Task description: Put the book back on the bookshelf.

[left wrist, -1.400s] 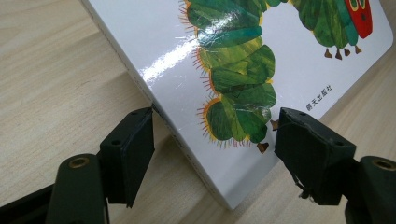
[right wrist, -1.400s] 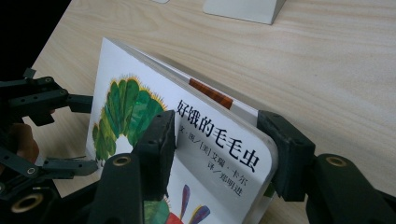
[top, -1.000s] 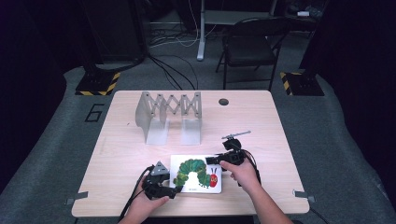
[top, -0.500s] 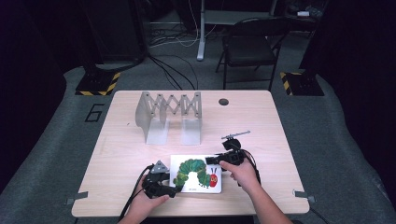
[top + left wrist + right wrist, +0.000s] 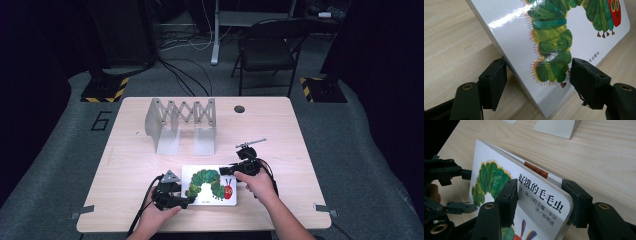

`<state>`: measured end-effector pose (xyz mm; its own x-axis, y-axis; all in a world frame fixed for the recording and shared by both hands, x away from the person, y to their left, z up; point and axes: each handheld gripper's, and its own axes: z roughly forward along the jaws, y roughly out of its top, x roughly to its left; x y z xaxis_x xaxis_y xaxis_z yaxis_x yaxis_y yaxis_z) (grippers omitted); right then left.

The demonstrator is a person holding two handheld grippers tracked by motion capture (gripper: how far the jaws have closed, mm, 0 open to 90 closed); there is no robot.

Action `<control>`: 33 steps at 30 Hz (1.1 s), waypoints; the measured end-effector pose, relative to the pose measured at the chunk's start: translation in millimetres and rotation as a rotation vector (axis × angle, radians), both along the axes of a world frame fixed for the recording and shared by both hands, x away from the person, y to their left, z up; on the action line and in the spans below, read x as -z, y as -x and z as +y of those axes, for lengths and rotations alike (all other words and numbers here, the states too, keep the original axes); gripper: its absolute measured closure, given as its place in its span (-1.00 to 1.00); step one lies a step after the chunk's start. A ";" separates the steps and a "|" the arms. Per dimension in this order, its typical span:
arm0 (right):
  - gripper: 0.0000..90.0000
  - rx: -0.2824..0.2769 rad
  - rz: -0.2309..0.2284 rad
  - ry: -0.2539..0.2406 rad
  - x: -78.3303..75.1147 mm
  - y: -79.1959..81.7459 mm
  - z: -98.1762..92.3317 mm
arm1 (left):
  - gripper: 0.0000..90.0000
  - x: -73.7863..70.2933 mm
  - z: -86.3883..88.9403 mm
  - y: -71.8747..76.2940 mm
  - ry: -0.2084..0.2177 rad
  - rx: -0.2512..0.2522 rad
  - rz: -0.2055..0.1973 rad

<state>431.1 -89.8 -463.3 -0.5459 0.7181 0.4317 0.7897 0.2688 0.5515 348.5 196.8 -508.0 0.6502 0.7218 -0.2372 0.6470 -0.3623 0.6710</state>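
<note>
A glossy white board book with a green caterpillar cover (image 5: pixel 210 185) lies at the worktop's (image 5: pixel 280 130) 6 o'clock edge, long axis running 9 to 3 o'clock. The left gripper (image 5: pixel 186 202) straddles its 8 o'clock corner, jaws having just closed further, one under and one over the cover. The right gripper (image 5: pixel 223 171) clamps the 2 o'clock corner, raising it. Both are equally near; lifting hinges on level corners.

Probably a lab or studio, black curtains (image 5: pixel 40 75), floor cables (image 5: pixel 185 75), hazard-striped stand bases (image 5: pixel 104 90), folding chair (image 5: pixel 265 50)
</note>
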 end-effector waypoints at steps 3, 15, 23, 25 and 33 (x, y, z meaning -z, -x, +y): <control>0.07 0.003 -0.006 0.005 -1.9 -0.9 1.4 | -0.29 -1.4 1.9 -2.3 -0.007 0.005 -0.006; 0.07 0.000 -0.027 0.011 -10.9 -0.8 5.7 | -0.12 -6.3 6.4 -4.0 -0.004 -0.020 -0.027; 0.09 -0.019 -0.071 0.002 -21.2 3.0 8.0 | 0.05 -11.0 10.9 -2.9 -0.003 -0.065 -0.077; 0.09 -0.024 -0.074 -0.001 -23.8 4.0 9.2 | 0.09 -12.5 11.9 -2.5 -0.012 -0.067 -0.088; 0.08 -0.039 -0.102 -0.007 -30.4 8.2 10.8 | 0.17 -15.8 13.4 -0.4 -0.023 -0.070 -0.112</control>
<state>422.9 -79.0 -432.9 -0.6146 0.6927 0.3774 0.7186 0.2944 0.6300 348.9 210.2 -492.2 0.6198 0.7706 -0.1485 0.5923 -0.3352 0.7327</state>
